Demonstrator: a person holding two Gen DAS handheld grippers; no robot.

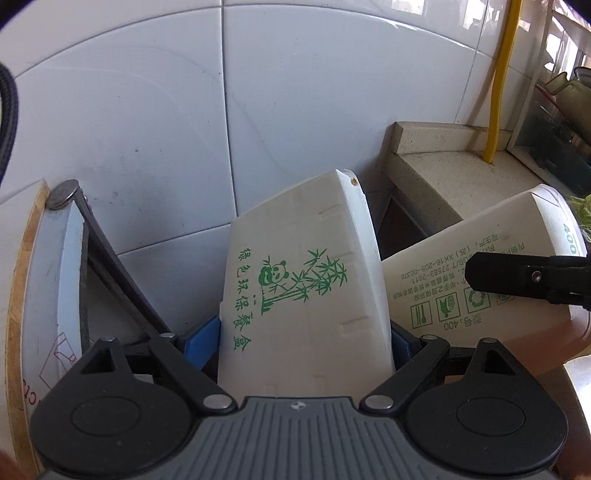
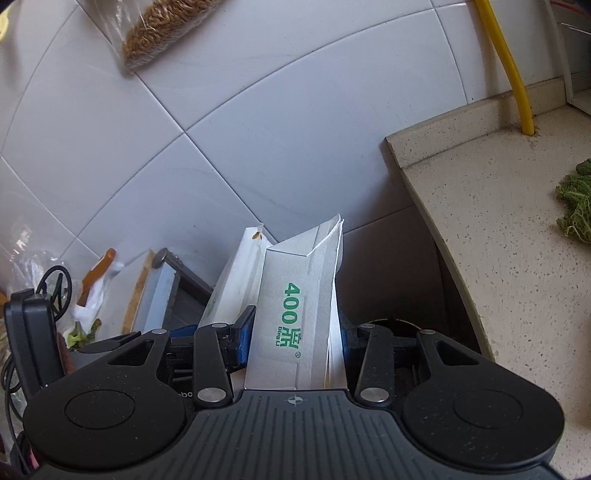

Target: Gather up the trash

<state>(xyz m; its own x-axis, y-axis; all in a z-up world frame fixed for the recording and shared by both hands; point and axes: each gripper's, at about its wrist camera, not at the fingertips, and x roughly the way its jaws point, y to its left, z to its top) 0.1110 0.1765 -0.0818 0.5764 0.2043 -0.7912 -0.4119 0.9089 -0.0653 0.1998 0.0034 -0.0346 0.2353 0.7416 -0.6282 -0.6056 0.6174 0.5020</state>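
Note:
My left gripper (image 1: 306, 338) is shut on a white paper meal box with a green panda and bamboo print (image 1: 303, 288), held upright in front of the tiled wall. My right gripper (image 2: 295, 338) is shut on a second white paper box marked "400" (image 2: 295, 317). That second box also shows in the left wrist view (image 1: 480, 288), to the right of the first, with one black finger of the right gripper (image 1: 517, 277) across it. The panda box shows in the right wrist view (image 2: 236, 280), just left of the "400" box.
A speckled beige countertop (image 2: 498, 240) lies to the right, with green leafy scraps (image 2: 576, 199) and a yellow pipe (image 2: 513, 74) at its back. A framed board (image 1: 40, 280) leans on the wall at left. A bag of grain (image 2: 162, 29) hangs on the tiles.

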